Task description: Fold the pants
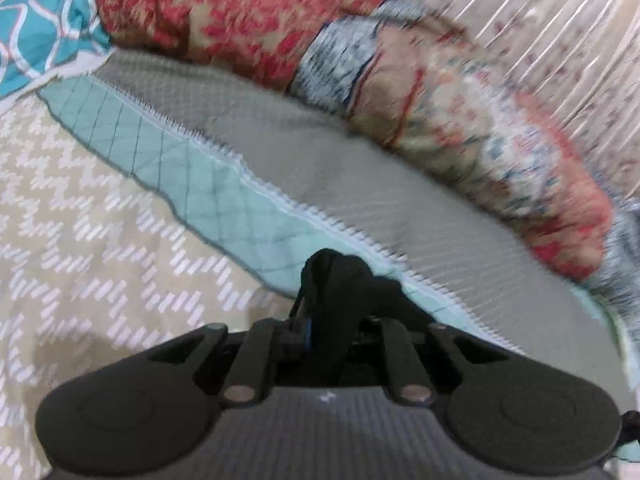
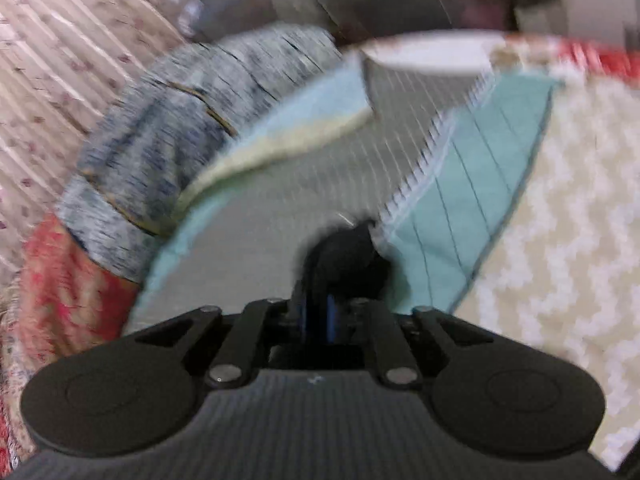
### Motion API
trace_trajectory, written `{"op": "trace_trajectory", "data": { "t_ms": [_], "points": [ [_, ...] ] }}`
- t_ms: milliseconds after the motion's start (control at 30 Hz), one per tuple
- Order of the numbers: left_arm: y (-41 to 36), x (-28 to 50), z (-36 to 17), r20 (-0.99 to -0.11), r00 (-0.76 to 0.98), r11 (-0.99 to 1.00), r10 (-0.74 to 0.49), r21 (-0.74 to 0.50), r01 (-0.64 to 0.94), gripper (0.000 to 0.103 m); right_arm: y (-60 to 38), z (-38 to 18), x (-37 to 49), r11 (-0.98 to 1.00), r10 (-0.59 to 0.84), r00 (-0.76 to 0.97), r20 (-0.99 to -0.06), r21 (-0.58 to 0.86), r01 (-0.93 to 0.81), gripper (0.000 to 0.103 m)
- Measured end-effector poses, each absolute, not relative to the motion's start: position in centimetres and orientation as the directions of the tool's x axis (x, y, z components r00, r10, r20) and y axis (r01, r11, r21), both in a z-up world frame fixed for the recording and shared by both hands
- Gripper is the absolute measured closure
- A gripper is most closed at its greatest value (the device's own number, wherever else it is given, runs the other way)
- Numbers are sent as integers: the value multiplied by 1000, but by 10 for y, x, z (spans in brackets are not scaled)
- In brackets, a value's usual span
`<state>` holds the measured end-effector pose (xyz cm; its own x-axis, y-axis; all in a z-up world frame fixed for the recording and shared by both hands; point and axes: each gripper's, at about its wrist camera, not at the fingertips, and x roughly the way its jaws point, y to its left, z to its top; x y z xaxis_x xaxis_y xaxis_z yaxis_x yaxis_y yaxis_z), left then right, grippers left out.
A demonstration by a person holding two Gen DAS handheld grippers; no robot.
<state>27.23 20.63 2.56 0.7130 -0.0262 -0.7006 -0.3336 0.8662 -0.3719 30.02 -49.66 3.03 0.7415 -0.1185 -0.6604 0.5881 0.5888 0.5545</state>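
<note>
The pants show only as a bunch of black cloth [image 1: 340, 280] pinched in my left gripper [image 1: 320, 308], whose fingers are closed together on it above the bed. In the right wrist view another bunch of black cloth [image 2: 348, 256] sits between the closed fingers of my right gripper [image 2: 320, 300]. The rest of the pants is hidden below both grippers. Both views are motion-blurred.
A teal and grey quilted blanket [image 1: 224, 184] lies on a beige zigzag-patterned bedcover [image 1: 80, 208]. A red patterned quilt [image 1: 248, 12] and a grey-blue garment [image 2: 152, 136] are piled along the far side, beside pleated curtain fabric [image 1: 540, 32]. A teal patterned pillow [image 1: 44, 28] sits at the left.
</note>
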Motion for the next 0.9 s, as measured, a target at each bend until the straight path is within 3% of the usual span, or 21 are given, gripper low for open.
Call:
{"op": "trace_trajectory", "data": {
  "t_ms": [67,200,300,467,533,600,667,733,767,800,833,900],
  "points": [
    [206,276,20,-714,699,867,-18,-360,-345,84,-500,24,291,564,-98,748,-656,583,585,56],
    [204,269,29,-696,718,878,-1,-344,-332,66,-508,32,276,565,-163,755,-635,567,599,56],
    [204,269,37,-683,731,878,-11,-355,-319,64,-514,40,271,548,-132,786,-604,616,566,56],
    [203,278,42,-690,723,873,-14,-361,-327,52,-499,44,286,597,-89,786,-612,599,534,56],
    [201,283,44,-691,722,869,-36,-379,-318,41,-495,40,295,596,-87,780,-620,595,539,55],
    [198,288,46,-698,714,871,-52,-381,-309,17,-493,34,308,595,-93,768,-634,583,554,53],
    [193,295,44,-709,702,874,-67,-380,-301,14,-493,28,319,596,-97,755,-648,570,566,52],
    [188,303,41,-726,685,880,-57,-360,-309,31,-492,26,329,615,-104,747,-657,547,567,52],
    [185,309,38,-749,661,890,-45,-331,-314,65,-491,26,335,635,-101,747,-657,535,557,58],
    [182,315,34,-775,631,898,-36,-301,-320,86,-489,28,340,669,-101,746,-659,510,541,72],
    [182,316,31,-791,611,899,-38,-295,-325,89,-486,32,341,696,-127,739,-661,471,541,96],
    [183,311,35,-776,629,898,-48,-309,-312,90,-487,45,332,707,-162,770,-617,472,527,97]
  ]
}}
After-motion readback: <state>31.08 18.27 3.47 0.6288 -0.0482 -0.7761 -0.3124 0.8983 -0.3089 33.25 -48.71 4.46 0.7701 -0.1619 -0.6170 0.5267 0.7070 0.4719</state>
